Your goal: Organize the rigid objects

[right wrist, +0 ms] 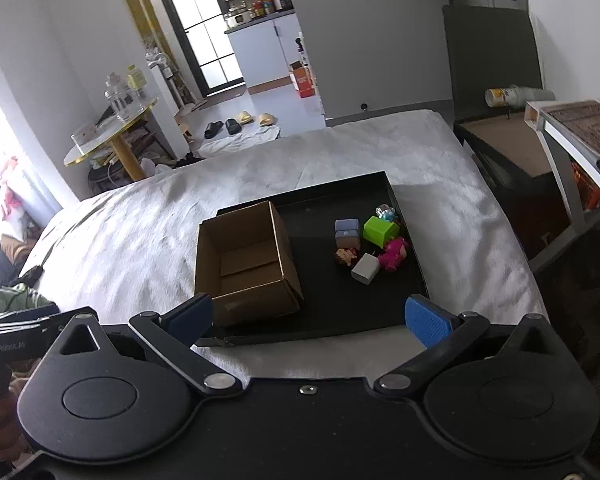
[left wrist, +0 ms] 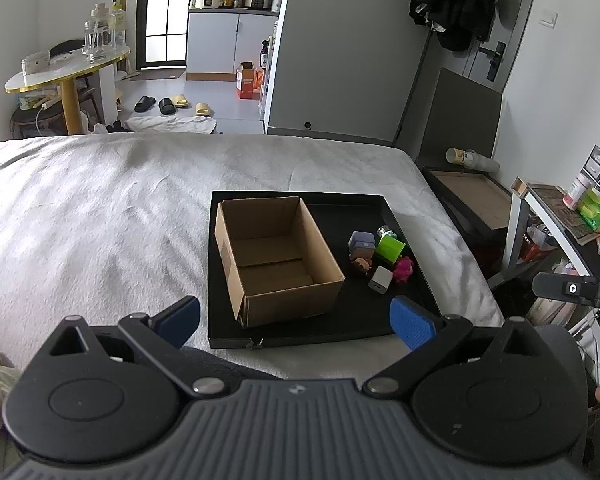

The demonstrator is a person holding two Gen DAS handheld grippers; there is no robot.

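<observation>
Cardboard box [left wrist: 276,256] empty, toys [left wrist: 382,258] on tray [left wrist: 300,338]

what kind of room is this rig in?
Looks like a small studio flat: the black tray sits on a bed with a white cover, a kitchen counter crowded with appliances shows past it, and slippers lie on the floor.

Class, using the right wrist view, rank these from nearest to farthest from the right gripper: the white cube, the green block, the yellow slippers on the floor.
From the right gripper:
1. White cube, tray's near right.
2. Green block, just behind it.
3. Yellow slippers, floor beyond the bed.
</observation>
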